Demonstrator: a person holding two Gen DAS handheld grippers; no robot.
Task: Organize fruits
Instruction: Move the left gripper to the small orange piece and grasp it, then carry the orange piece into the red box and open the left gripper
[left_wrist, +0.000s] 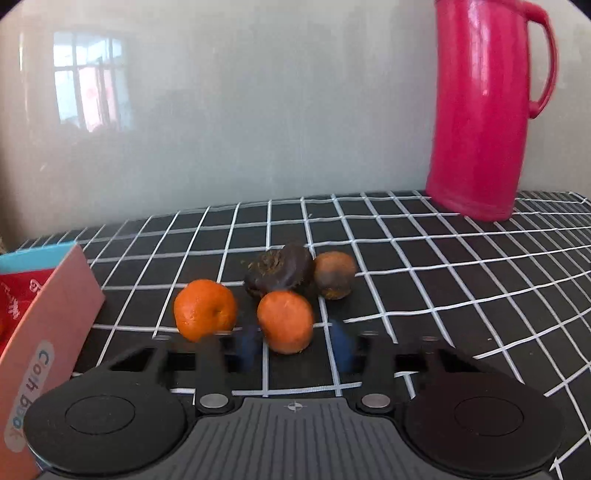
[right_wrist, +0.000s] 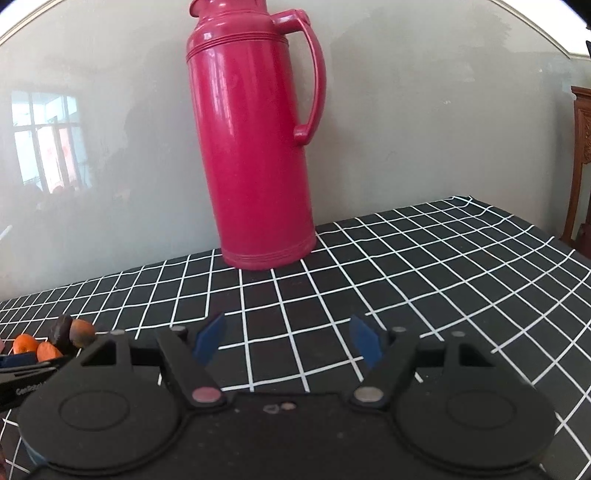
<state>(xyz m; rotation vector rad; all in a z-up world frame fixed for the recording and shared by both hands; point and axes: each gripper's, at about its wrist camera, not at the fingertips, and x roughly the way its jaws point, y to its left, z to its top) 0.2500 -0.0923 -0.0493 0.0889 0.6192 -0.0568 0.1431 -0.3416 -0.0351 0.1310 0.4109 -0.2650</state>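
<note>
Several fruits lie together on the black checked cloth (left_wrist: 424, 266). The nearest orange (left_wrist: 285, 321) sits between the blurred blue fingers (left_wrist: 245, 347) of my left gripper (left_wrist: 293, 343). The left pad is at its skin and a thin strip of cloth shows beside the right pad, so the jaws stand open around it. A second orange (left_wrist: 205, 310) lies to the left. Behind are a dark shrivelled fruit (left_wrist: 280, 271) and a brownish one (left_wrist: 334, 275). My right gripper (right_wrist: 288, 339) is open over bare cloth with nothing between its fingers. The fruit pile (right_wrist: 48, 349) is at its far left.
A tall pink thermos flask (right_wrist: 255, 147) stands at the back against the pale wall (left_wrist: 258, 110). A pink and blue box marked "Cash book" (left_wrist: 48, 332), with a red packet in it, stands at the left. The table's right edge drops off near a wooden chair (right_wrist: 581, 166).
</note>
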